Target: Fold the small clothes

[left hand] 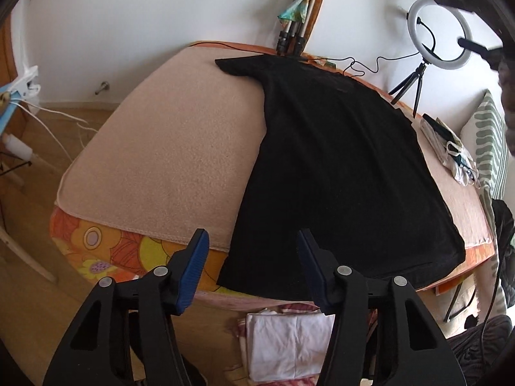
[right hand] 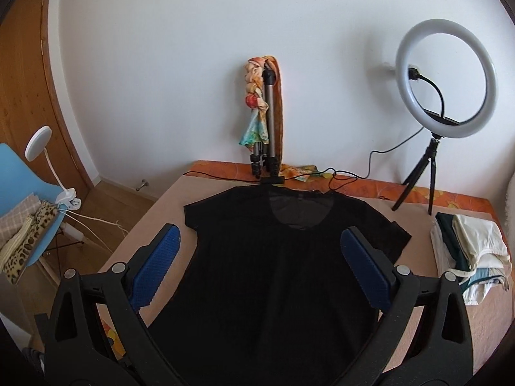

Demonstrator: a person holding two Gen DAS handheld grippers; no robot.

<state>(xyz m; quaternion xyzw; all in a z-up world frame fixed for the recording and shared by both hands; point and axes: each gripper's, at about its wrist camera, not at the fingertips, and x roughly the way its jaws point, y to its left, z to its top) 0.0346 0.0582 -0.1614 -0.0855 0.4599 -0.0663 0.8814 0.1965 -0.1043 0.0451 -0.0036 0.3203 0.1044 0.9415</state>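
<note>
The black t-shirt (right hand: 276,257) lies spread flat on the beige blanket (left hand: 167,148) that covers the bed, neck end twd the wall, hem end at the near edge. In my left view the hem corner hangs a bit over the bed's front edge, onto the orange flowered sheet (left hand: 106,251).

My left gripper (left hand: 252,247) is about half open, w/ the blue pads apart and nothing pinched btwn them. The left pad (left hand: 193,270) sits over the blanket edge and flowered sheet; the right pad is over the shirt's lower-left hem. Can't tell if either pad touches cloth; looks like it's just above.

My right gripper (right hand: 259,247) is wide open, pads either side of the shirt body in view, holding nothing. It looks down over the middle of the shirt, short sleeves spread out to both sides past the pads.

At the far edge of the bed, by the white wall: a folded tripod (right hand: 268,135) w/ a coloured scarf (right hand: 256,109) tied on it, and a ring light (right hand: 447,77) on a small black stand, cable trailing across the sheet. Right of the shirt, near the bed's right side, a small pile of pale folded clothes (right hand: 473,251). Well apart on the left, on the wood floor, a blue chair (right hand: 19,193) w/ a clip lamp (right hand: 42,148) and some leopard-print fabric on it. Below the bed's front edge in the left view there's a white folded cloth (left hand: 289,341) on the floor.
</note>
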